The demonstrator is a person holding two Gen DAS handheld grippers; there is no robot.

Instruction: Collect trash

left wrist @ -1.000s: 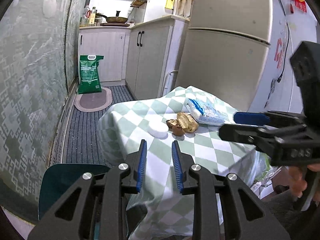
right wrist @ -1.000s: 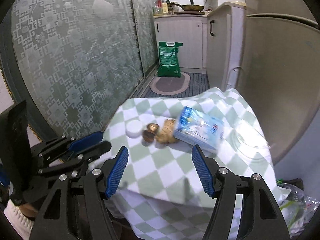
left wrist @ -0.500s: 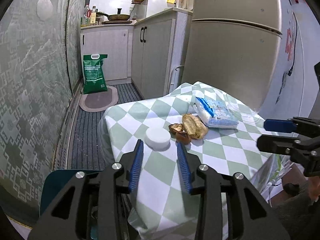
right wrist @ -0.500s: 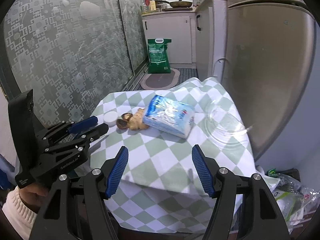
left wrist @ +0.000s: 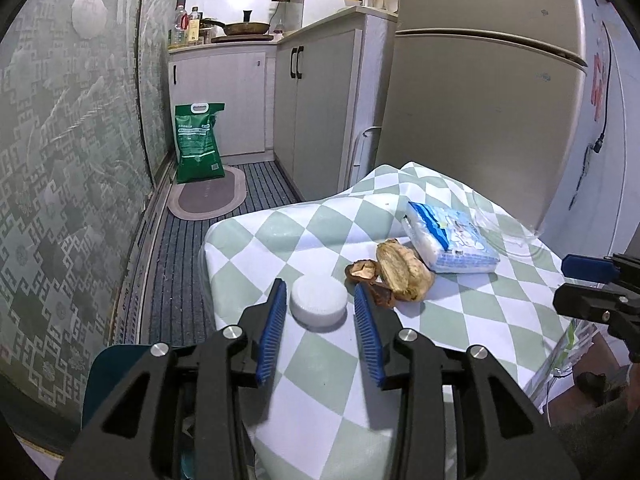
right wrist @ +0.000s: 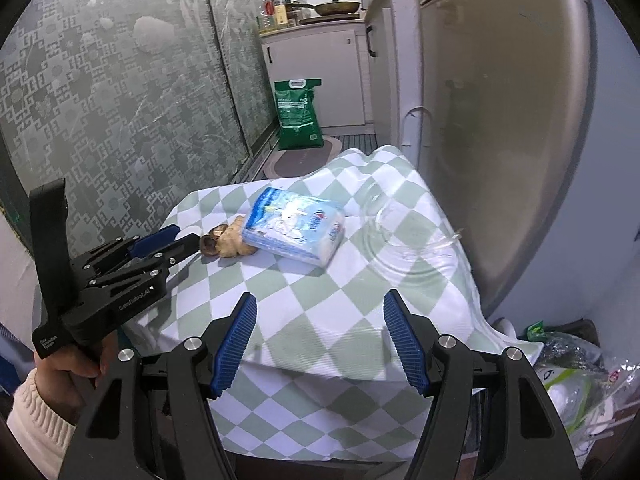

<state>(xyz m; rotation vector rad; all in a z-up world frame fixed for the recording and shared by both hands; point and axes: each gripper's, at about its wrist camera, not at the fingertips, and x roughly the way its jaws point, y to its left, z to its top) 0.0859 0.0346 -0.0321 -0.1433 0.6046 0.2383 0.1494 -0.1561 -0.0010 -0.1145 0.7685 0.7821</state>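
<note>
Two grippers' jaws spread: left gripper [left wrist: 320, 304] astride white lid [left wrist: 318, 304], right gripper [right wrist: 320, 320] bare.

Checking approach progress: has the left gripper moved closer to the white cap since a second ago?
Yes. The left gripper has advanced over the table toward the white cap, which now sits between its open fingers, untouched.

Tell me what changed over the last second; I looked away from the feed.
The left hand-held gripper moved in on the white lid, its jaws just opening to straddle it, not yet pressing. The right hand-held gripper also advanced, jaws open and empty. Tissue pack and food scraps stayed put.
</note>
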